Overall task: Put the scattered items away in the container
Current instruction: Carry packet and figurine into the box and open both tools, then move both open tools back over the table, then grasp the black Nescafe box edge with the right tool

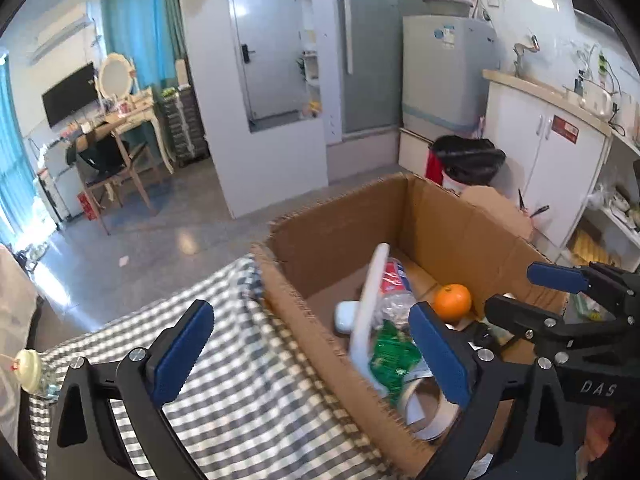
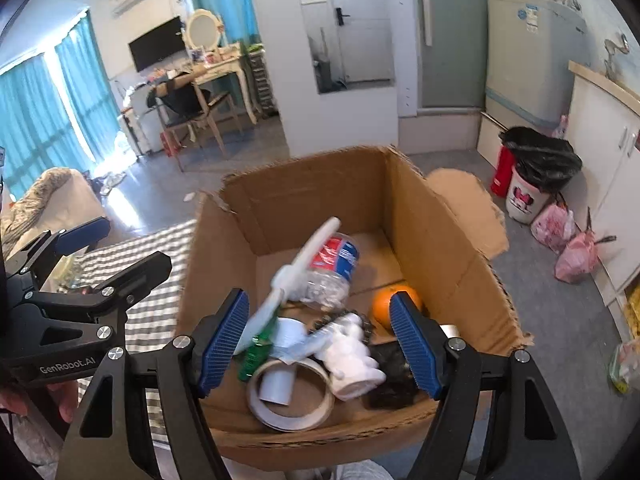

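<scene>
Grey polished floor, sunlit patches near the windows. Teal curtains over bright windows at left. Wall-mounted television beside an oval mirror on a white dressing table; wooden chair in front. White door with dark lock in a pale partition wall. Pale blue appliance next to white base cabinets with beige countertop. Bin lined with black bag on the floor; pink bags nearby.

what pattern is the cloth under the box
Grey and white check cloth, clearest in the left wrist view.
</scene>
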The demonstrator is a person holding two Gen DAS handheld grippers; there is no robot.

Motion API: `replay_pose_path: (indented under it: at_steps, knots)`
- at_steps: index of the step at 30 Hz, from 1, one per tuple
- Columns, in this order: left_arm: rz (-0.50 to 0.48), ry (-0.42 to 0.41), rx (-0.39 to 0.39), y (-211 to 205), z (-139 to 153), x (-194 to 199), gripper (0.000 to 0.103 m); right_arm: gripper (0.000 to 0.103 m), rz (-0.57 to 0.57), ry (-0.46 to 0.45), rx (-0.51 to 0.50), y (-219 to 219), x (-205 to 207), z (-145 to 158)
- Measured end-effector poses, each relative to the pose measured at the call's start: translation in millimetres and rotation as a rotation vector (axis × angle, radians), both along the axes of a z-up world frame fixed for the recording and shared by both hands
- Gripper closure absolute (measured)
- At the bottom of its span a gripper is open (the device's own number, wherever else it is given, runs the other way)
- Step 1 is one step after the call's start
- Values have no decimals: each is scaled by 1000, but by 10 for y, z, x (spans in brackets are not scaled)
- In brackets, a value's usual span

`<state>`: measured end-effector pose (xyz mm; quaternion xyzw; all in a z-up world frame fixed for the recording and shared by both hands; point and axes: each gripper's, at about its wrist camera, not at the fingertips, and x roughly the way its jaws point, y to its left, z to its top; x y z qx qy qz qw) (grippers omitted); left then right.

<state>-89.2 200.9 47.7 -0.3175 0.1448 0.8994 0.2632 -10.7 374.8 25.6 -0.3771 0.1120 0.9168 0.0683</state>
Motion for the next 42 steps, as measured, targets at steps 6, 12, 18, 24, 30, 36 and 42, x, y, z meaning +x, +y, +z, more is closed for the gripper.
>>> replay_pose_path:
  at_steps: [6,12,18,24,30,36,42]
  knots:
    - [138,43,13,-723,88,-16,0,30,140,80,16,-463,-16,237]
    - [337,34,-61,-1954,-222,-107,0,30,424,112,142,-1359,-172,364]
    - [473,-57,-138,-3058,-739,-132,0,30,744,24,185,-2281,-501,285]
    - [469,-111,-117,-3495,-1052,-223,0,30,1036,-122,294,-3237,-913,67]
    - [471,-153,-111,-3764,-1278,-483,0,30,1303,-276,399,-3889,-1229,-336]
    - [400,-199,-145,-3830,-1551,-695,0,30,1448,-341,361,-4203,-1580,-679]
    - [336,-235,-98,-3893,-1647,-838,0,28,1487,-333,421,-4472,-1849,-925]
